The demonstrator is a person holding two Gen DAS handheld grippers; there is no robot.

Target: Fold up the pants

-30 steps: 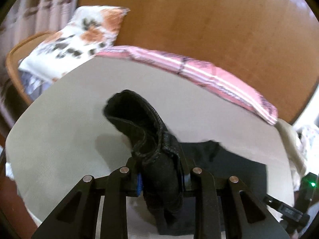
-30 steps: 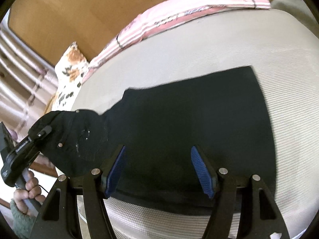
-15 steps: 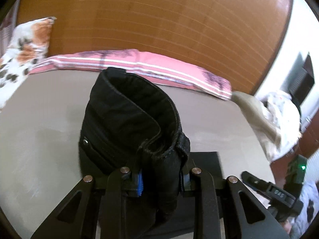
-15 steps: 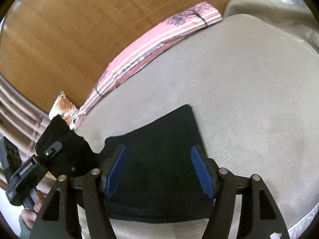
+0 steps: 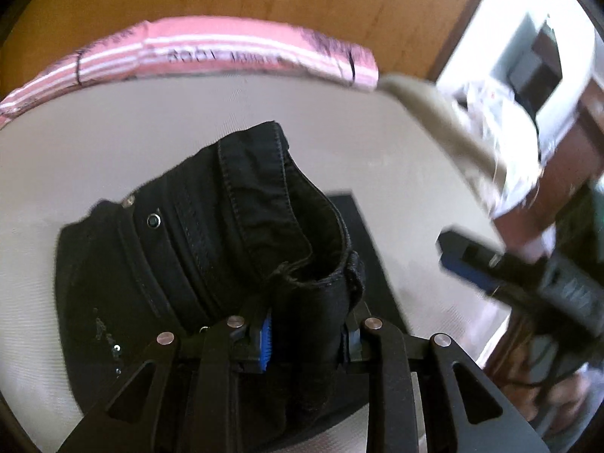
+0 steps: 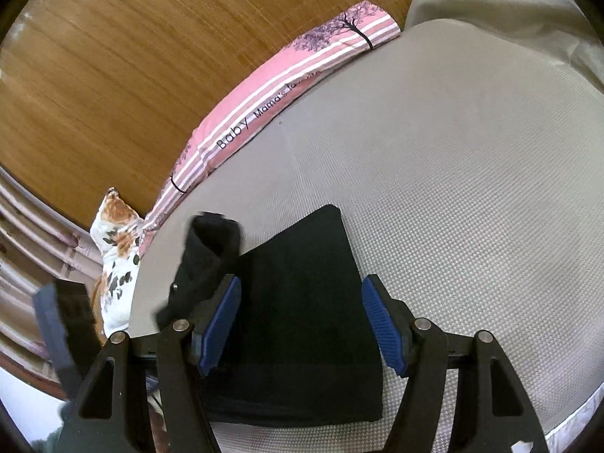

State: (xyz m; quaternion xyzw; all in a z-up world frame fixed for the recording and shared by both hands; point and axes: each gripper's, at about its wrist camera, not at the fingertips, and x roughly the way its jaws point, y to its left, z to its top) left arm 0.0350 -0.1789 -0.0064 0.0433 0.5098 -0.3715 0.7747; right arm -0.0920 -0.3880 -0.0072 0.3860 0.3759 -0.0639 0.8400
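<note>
- My left tool [image 5: 304, 336] is clamped on the waistband of the pants [image 5: 211, 249], lifted over the bed [image 6: 472, 188].
- My right tool [image 6: 300, 324] gapes wide, holding nothing, over the flat legs.
- Legs run straight ahead; left carries the fold.

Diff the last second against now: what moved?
The left gripper, shut on the black pants' waistband, carried it up and over toward the leg end, doubling the pants. Unchanged: right gripper open above the flat part; pink striped pillow in place.
</note>
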